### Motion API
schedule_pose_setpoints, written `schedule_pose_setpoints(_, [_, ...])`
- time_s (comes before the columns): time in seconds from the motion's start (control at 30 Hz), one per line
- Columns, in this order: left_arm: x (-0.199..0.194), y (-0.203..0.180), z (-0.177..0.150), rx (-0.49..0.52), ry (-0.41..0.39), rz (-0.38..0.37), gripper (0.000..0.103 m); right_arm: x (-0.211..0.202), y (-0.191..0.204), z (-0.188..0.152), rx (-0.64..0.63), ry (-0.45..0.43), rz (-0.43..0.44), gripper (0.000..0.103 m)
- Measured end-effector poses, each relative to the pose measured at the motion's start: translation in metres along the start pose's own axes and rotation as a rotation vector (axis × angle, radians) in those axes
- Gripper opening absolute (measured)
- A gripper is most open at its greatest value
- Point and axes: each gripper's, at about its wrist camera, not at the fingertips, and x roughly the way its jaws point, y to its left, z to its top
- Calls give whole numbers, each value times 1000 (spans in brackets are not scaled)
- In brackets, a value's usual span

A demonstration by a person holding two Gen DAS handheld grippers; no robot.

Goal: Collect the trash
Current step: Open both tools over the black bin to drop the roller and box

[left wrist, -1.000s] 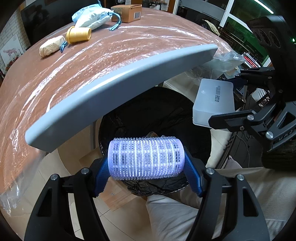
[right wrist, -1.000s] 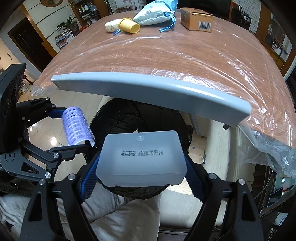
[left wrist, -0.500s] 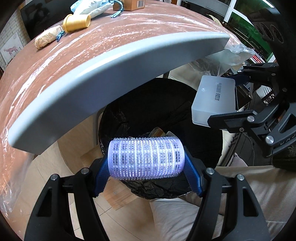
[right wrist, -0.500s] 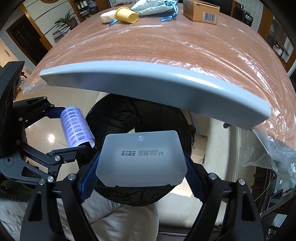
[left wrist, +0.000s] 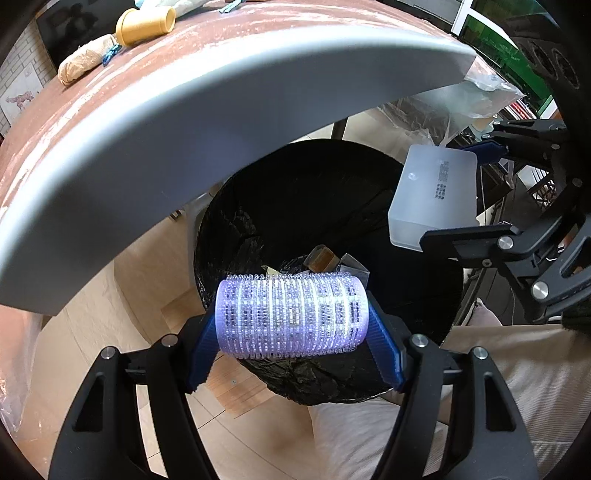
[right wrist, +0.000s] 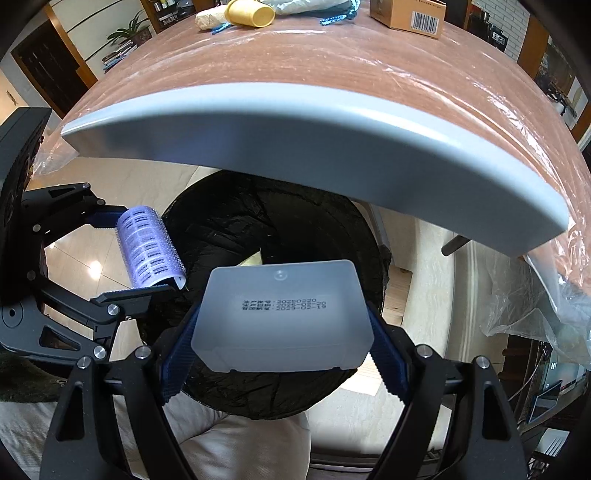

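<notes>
- Left gripper (left wrist: 293, 319): jaws clamped on the ends of a purple hair roller (left wrist: 291, 315), above the bin.
- Right gripper (right wrist: 282, 319): jaws clamped on a frosted plastic box (right wrist: 280, 317).
- Below both, a black-lined trash bin (right wrist: 295, 229) holding scraps.
- Beyond, the tabletop (right wrist: 314, 62) carries a yellow cup (right wrist: 251, 13) and a cardboard box (right wrist: 410, 14).

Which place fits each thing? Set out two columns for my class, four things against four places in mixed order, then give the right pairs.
Things:
1. hair roller
2. frosted plastic box
3. yellow cup
4. black bin bag

Places:
A. lying on the table
B. in the left tool
C. on the floor below the table edge
D. in the right tool

Pairs: 1-B, 2-D, 3-A, 4-C
</notes>
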Motion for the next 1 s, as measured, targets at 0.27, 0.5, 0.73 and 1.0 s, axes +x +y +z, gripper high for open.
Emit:
schedule_pose_setpoints(0.27, [5,-4,0,20,11,18,71,7,2,-1,-3,10,-14,81])
schedule_pose_setpoints(0.5, [13,-2,-1,26,23,24,71,15,1,-1,5,20,-27,81])
schedule_pose_setpoints(0.73, [18,0,-1,31,29,27,71,18,1,-1,11,26,-39,81])
schedule_pose_setpoints(1.0, [20,2,0,39,28,34,71,21,-3,1,17,23,-49,81])
